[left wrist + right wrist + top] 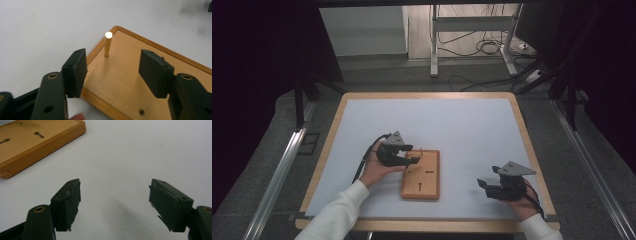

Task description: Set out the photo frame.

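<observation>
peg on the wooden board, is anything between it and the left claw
Nothing visible. In the left gripper view the upright brass peg stands near the corner of the wooden board, just ahead of the left claw, whose jaws are open with only bare board between them and the peg. The right claw sits off to the side.

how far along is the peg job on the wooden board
Done: one brass peg stands upright in the wooden board. In hand: the left hand-held gripper sits open near that peg, holding nothing. Left: other holes in the board look unfilled; the right hand-held gripper waits open, empty.
</observation>
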A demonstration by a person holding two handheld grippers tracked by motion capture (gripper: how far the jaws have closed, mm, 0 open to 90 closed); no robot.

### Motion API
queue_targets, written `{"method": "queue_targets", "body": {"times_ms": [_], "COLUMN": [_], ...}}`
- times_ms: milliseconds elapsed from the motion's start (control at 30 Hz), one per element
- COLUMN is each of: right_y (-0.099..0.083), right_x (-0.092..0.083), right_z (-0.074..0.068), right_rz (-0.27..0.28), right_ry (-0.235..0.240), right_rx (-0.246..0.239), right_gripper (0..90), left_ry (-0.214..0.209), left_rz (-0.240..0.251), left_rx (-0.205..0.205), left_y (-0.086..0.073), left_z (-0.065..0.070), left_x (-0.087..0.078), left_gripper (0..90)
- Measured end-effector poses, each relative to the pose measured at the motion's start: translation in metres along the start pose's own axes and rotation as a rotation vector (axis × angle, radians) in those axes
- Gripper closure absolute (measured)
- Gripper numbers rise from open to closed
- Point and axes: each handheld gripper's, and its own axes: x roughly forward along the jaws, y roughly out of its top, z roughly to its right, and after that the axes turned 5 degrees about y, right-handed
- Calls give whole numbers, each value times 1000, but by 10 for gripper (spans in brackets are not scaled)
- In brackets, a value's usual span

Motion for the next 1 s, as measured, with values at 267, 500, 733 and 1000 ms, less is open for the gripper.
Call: {"method": "queue_targets", "body": {"times_ms": [267, 500, 733, 1000], "right_y": [3, 2, 2, 3], "right_x": [6, 9, 9, 9], "right_z": [-4, -2, -1, -1], "right_rz": [-12, -22, -28, -32], "right_ry": [9, 5, -5, -14], "right_rx": [-15, -17, -22, -21], "right_gripper": [252, 251, 250, 249], "left_ry": [7, -1, -14, -26], "left_rz": [-24, -37, -44, -57], "left_rx": [-5, -23, -37, -29], "left_y": [11, 12, 12, 14], "left_z": [1, -4, -6, -6], "left_x": [17, 29, 36, 36], "left_gripper": [521, 654, 781, 840]}}
